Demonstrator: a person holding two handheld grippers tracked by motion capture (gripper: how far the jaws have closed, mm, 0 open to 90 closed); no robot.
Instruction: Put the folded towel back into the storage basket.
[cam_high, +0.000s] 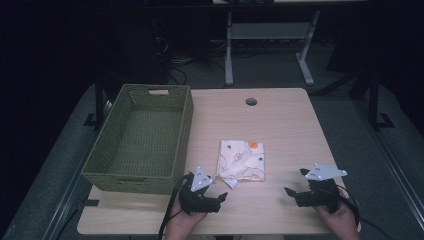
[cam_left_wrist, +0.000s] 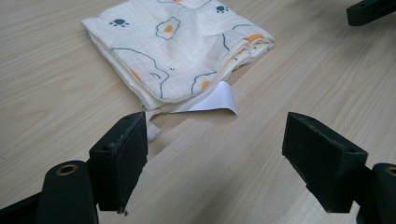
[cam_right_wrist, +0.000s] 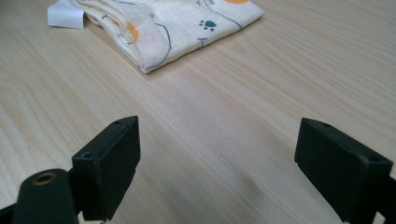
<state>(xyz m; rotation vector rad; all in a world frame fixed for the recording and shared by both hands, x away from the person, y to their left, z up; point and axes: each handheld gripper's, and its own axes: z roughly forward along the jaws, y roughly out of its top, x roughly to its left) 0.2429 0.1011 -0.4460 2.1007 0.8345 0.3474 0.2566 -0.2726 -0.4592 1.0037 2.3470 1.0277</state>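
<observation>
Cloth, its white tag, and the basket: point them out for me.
cloth (cam_high: 241, 159), high view, middle of the folded fabric
tag (cam_left_wrist: 212, 99), left gripper view, flat white face
basket (cam_high: 187, 117), high view, right wall

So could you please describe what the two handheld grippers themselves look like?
Both are matte black. The left black handheld gripper and the right black handheld gripper each carry a grey three-cornered plate on top and trail a black cable. Each claw has two blocky rectangular black pads, with a brass-coloured ring beside one.

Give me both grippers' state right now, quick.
Left gripper: open, holding nothing, jaws just short of the folded cloth.
Right gripper: open, empty, over bare table.
</observation>
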